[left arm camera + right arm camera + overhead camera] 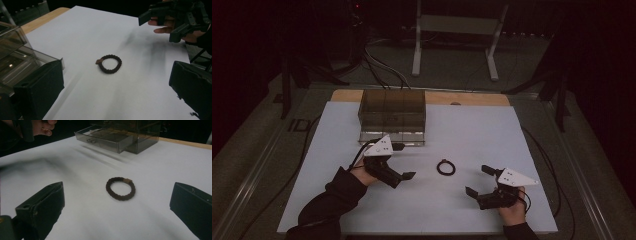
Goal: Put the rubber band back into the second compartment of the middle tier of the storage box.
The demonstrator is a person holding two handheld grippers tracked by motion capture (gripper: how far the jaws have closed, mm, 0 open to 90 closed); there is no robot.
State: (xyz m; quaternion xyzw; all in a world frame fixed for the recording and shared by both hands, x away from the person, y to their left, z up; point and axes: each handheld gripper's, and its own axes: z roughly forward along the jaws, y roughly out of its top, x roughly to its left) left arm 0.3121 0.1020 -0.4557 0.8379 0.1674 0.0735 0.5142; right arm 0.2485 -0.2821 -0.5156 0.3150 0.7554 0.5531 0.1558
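Note:
A dark braided ring (pixel 438 168) with a small brown tag lies flat on the white table top (pixel 462 130), between my two grippers. My left gripper (pixel 404 161) is open to the ring's left, and its black fingers (pixel 40 87) frame the ring (pixel 110 71) from a short way off. To the ring's right, my right gripper (pixel 478 181) is also open, its fingers (pixel 42 205) wide on either side of the ring (pixel 121 197). Neither gripper touches it. A smoky clear drawer box (pixel 392 110) stands behind, its bottom drawer (pixel 107 141) pulled out.
The white top covers a wooden table whose bare edge (pixel 462 97) shows at the back. The pulled-out drawer (pixel 392 136) is just beyond my left gripper. Past the table are a dark floor, cables and a white stand (pixel 457 30).

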